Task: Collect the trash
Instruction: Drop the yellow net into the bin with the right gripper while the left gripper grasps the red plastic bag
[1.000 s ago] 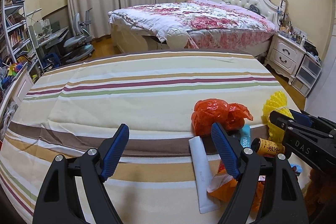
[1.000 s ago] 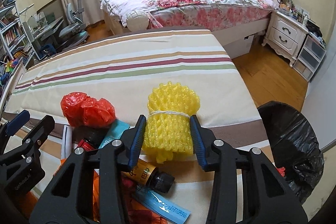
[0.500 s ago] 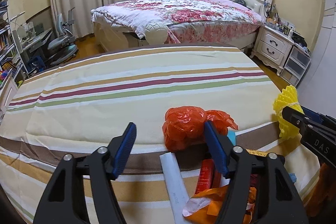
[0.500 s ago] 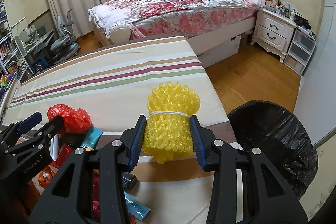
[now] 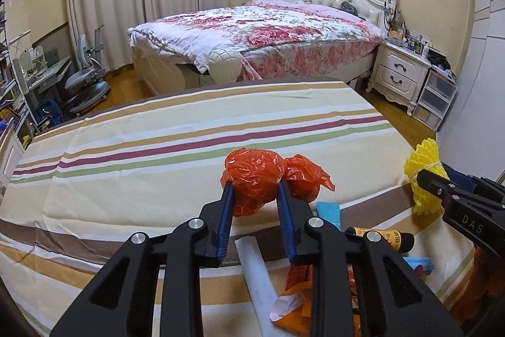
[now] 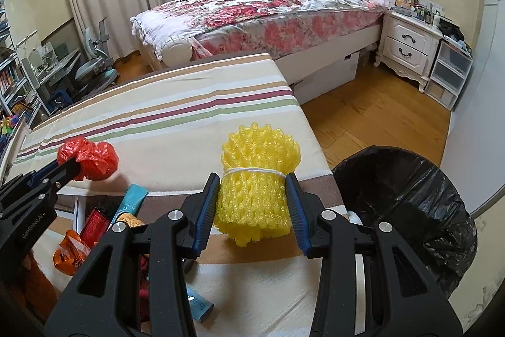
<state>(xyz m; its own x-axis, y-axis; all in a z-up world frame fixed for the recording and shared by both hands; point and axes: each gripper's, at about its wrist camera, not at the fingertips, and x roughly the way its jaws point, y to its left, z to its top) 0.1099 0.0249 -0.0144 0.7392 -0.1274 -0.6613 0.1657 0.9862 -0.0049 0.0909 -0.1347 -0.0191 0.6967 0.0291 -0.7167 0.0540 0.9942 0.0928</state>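
Left tongs (image 5: pixel 255 195): squeezed shut on the crumpled orange-red plastic bag (image 5: pixel 255 176). The blue pads press its two sides, so the soft bag stays in when lifted.

Right tongs (image 6: pixel 254 195): squeezed on the yellow foam net roll tied with white string (image 6: pixel 257 188). They grip it just below the string, where the roll is thinnest and firmest.

Landmark: the black plastic bin bag (image 6: pixel 407 210) standing open on the floor, past the right end of the striped cloth worktop (image 6: pixel 157 122).

Yellow roll, place: just left of the bin bag, held up over the worktop edge (it looks close enough to drop in soon).

Yellow roll, direction: long axis runs up and down in the right wrist view, fluffy wide end on top, cut end at the bottom.

Orange-red bag, place: well left of the bin bag, above the worktop.

Orange-red bag, direction: a lumpy ball with no clear long axis; its second lump sticks out to the right in the left wrist view.

Other trash: a brown bottle with a yellow label (image 5: pixel 380 237), a teal packet (image 6: pixel 131 201) and a white flat tube (image 5: pixel 257 270) lie on the worktop, left of the bin bag.
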